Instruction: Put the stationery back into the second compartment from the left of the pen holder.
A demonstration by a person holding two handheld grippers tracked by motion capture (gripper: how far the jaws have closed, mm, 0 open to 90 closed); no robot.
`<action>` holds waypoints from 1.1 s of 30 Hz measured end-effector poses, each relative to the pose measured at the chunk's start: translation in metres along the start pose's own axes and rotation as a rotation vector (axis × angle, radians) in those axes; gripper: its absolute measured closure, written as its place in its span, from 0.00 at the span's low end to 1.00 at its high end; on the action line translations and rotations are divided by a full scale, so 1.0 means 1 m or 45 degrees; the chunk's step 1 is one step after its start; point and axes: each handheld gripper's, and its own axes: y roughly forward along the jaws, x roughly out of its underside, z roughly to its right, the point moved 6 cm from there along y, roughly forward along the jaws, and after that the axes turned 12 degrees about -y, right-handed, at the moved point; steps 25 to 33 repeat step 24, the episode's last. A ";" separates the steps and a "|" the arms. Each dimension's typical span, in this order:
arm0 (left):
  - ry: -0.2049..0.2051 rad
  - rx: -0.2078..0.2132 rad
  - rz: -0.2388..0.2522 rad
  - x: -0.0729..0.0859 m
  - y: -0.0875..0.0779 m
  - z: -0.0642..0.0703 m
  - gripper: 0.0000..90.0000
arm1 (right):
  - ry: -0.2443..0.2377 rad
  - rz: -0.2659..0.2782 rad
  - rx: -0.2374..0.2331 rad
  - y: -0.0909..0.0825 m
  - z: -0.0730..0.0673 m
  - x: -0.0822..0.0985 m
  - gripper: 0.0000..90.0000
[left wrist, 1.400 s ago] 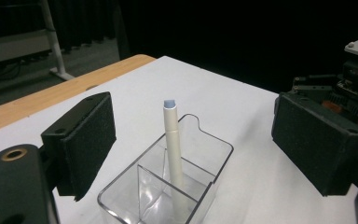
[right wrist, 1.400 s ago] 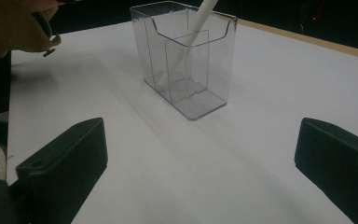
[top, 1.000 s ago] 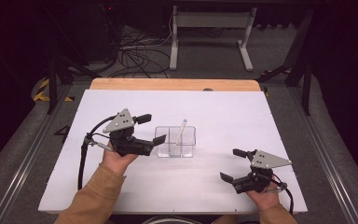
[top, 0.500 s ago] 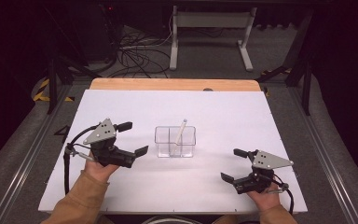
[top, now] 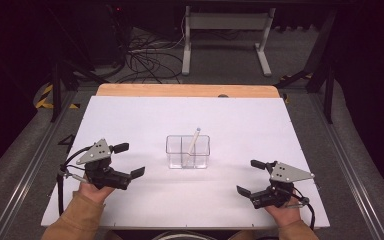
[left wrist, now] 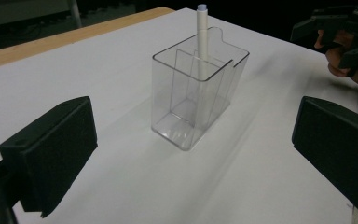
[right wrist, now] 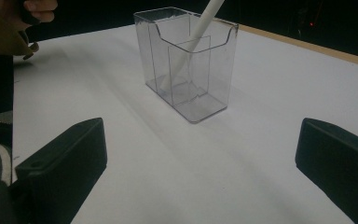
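Observation:
A clear plastic holder (top: 188,151) with inner dividers stands near the middle of the white table (top: 130,120). A white pen (top: 194,141) leans inside it, tip sticking out above the rim. My left gripper (top: 128,160) rests open at the front left, well apart from the holder, nothing between its jaws. My right gripper (top: 249,177) sits open at the front right, also empty. In the left gripper view the holder (left wrist: 196,95) and pen (left wrist: 201,32) stand ahead between the jaws. The right gripper view shows the holder (right wrist: 189,60) with the pen (right wrist: 196,37) slanting in it.
A wooden strip (top: 185,90) edges the far side of the table. Behind it on the dark floor lie cables (top: 145,55) and a white metal stand (top: 225,30). Metal rails (top: 30,165) run along both sides of the table.
My left gripper has pulled back from beside the holder toward the front left of the table. The right gripper has stayed put. The pen remains in the holder.

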 end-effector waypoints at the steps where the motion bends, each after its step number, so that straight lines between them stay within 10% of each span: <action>1: 0.002 -0.006 0.000 0.002 -0.001 -0.002 0.02 | 0.003 -0.004 0.001 0.000 0.000 0.000 0.03; 19: -0.102 -0.028 -0.021 0.053 -0.014 -0.022 0.02 | 0.002 -0.015 0.004 0.000 -0.001 0.003 0.03; 33: -0.098 -0.041 -0.028 0.058 -0.019 -0.022 0.02 | 0.003 -0.018 0.000 0.001 -0.001 0.004 0.03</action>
